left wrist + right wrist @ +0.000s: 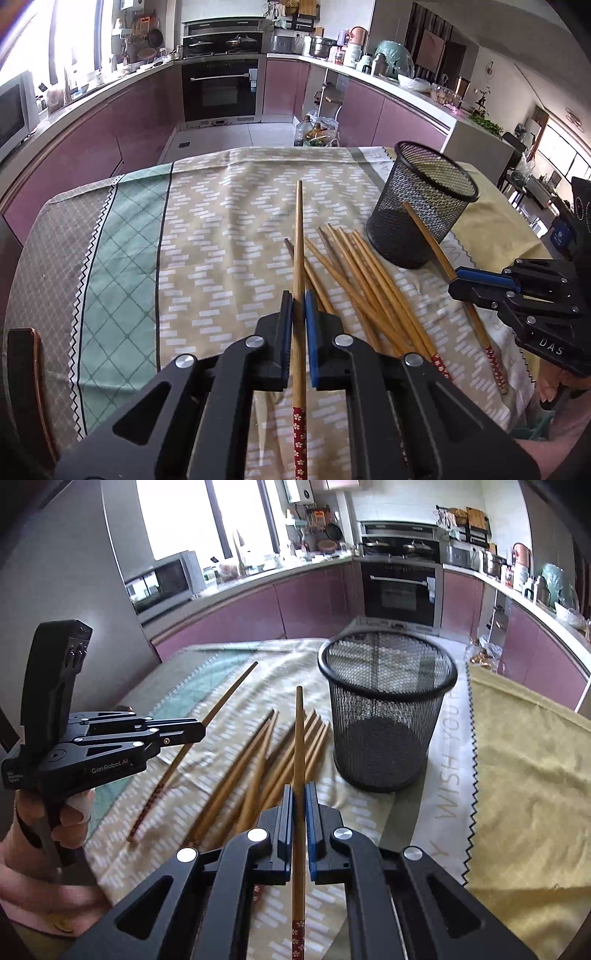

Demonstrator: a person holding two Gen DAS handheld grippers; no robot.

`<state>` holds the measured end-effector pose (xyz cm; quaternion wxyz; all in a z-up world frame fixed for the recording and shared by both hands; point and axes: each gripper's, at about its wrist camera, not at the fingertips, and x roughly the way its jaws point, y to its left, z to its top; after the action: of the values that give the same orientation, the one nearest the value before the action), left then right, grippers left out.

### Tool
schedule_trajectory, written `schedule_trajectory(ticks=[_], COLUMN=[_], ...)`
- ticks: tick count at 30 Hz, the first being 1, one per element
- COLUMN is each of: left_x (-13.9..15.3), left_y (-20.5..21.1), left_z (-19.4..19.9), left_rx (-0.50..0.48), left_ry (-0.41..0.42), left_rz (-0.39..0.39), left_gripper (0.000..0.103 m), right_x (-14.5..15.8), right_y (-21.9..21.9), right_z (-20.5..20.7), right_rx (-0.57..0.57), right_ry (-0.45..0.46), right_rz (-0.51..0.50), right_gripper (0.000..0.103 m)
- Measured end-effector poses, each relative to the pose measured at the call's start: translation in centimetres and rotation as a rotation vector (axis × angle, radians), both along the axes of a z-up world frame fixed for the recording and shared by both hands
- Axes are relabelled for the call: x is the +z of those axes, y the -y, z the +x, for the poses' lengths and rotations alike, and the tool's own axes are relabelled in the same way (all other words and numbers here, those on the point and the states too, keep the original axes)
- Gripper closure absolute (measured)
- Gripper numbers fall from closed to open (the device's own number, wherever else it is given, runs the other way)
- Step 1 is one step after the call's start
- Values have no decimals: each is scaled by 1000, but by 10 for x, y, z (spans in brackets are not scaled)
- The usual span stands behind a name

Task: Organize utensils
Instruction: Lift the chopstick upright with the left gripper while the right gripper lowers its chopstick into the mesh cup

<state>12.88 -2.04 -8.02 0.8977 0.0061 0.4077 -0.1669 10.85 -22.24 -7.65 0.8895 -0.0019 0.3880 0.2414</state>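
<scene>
Your left gripper [298, 310] is clamped on one chopstick [299, 258], tip pointing away from you, its red flowered end toward the camera. Your right gripper [299, 805] is clenched on a second chopstick [298, 746] the same way. Approx. a dozen loose chopsticks [354, 273] lie fanned on the patterned tablecloth [221, 221], btwn the two grippers. A black mesh cup [384, 716] stands upright just beyond the pile, nothing seen inside. Kitchen cabinets w/ an oven [221, 88] sit in the background.
</scene>
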Motion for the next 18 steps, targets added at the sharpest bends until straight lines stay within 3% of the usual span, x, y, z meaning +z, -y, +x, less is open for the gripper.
schedule_trajectory(ticks=[18], left_x=[120], left_y=[12], left_z=[-32], left_rx=[-149], left_ry=[254], left_rz=[-174], left_gripper=[96], right_x=[86], right_y=[41], right_z=[-1], right_rx=[-49], right_ry=[221], right_rz=[178], right_gripper=[97])
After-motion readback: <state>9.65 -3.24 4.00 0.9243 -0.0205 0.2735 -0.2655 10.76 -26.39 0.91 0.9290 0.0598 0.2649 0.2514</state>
